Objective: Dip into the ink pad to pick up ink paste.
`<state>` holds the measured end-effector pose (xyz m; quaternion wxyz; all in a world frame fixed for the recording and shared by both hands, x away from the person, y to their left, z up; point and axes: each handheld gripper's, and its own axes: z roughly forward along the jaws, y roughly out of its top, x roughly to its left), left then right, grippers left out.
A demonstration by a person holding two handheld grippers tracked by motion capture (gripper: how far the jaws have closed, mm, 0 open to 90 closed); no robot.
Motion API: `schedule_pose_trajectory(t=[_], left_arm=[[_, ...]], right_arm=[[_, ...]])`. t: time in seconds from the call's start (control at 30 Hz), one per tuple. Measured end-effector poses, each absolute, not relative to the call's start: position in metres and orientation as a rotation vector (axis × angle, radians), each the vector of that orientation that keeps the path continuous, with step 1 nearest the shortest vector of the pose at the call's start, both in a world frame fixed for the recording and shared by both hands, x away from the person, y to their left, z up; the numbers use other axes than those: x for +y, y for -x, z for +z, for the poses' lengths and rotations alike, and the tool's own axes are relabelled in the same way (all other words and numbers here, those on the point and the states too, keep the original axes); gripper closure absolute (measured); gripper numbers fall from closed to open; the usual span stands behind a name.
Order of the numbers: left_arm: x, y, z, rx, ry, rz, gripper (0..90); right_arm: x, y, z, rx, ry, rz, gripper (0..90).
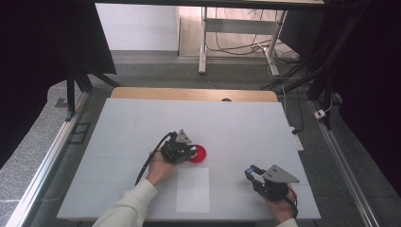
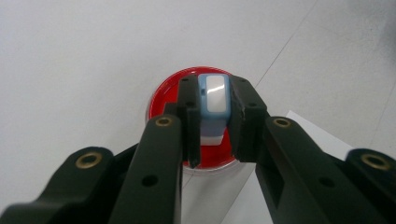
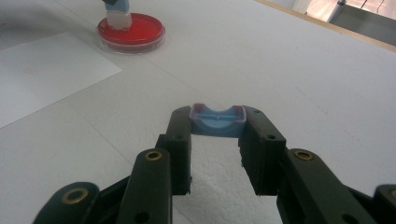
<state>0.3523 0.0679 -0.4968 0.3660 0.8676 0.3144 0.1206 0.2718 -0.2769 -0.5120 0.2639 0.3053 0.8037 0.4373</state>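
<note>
With the left gripper (image 2: 212, 116) clamping the stamp (image 2: 213, 95) on the red dish (image 2: 163, 93) and the right gripper (image 3: 217, 135) clamping its cap (image 3: 218, 119), a tilted lift could drag the dish across the worktop (image 1: 142, 127).

Blue stamp (image 2: 213, 100) stands upright on red ink dish (image 2: 164, 93); blue cap (image 3: 217, 121) apart.

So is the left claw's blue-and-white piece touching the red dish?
Touching. The right gripper view shows the blue-and-white piece standing with its white end on the red dish, no gap. The left claw grips it.
</note>
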Motion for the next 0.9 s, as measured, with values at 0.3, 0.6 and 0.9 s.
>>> schedule_pose_trajectory(t=[0.3,0.6,0.9], left_arm=[[0.068,-0.351,-0.496,0.811,-2.223,0.315,76.1],[0.071,-0.351,-0.494,0.825,-2.203,0.312,76.0],[0.079,-0.346,-0.476,0.814,-2.122,0.306,76.0]], right_arm=[[-0.276,-0.272,-0.513,2.176,-0.827,1.186,64.7],[-0.276,-0.272,-0.513,2.175,-0.827,1.187,64.7],[-0.276,-0.272,-0.512,2.174,-0.824,1.185,64.7]])
